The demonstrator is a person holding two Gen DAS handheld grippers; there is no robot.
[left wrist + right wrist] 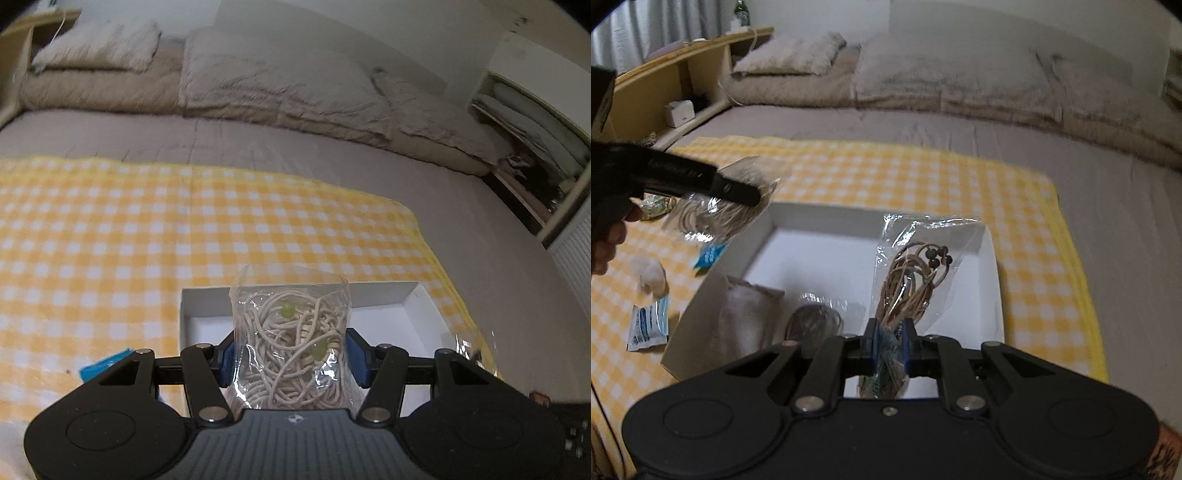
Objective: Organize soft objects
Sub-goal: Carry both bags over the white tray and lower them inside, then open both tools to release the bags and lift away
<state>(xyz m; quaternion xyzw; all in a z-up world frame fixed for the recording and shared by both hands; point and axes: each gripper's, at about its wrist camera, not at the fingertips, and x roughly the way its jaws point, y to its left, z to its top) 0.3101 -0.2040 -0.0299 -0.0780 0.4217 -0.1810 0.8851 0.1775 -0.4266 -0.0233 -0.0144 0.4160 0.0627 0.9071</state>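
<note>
My left gripper (290, 356) is shut on a clear bag of beige cord with green beads (291, 343), held above the near edge of a white box (384, 293). It also shows in the right wrist view (738, 192), left of the box, with its bag (713, 214). My right gripper (888, 345) is shut on a clear bag of brown cord with dark beads (912, 277), held over the white box (820, 218). Inside the box lie a grey pouch (746, 314) and a bagged dark cord coil (816, 321).
The box sits on a yellow checked cloth (923, 173) on a grey bed. Left of the box lie a white fluffy ball (650, 275), a blue-white packet (650, 326) and a blue packet (711, 254). Pillows (960, 77) and a wooden headboard shelf (683, 70) stand behind.
</note>
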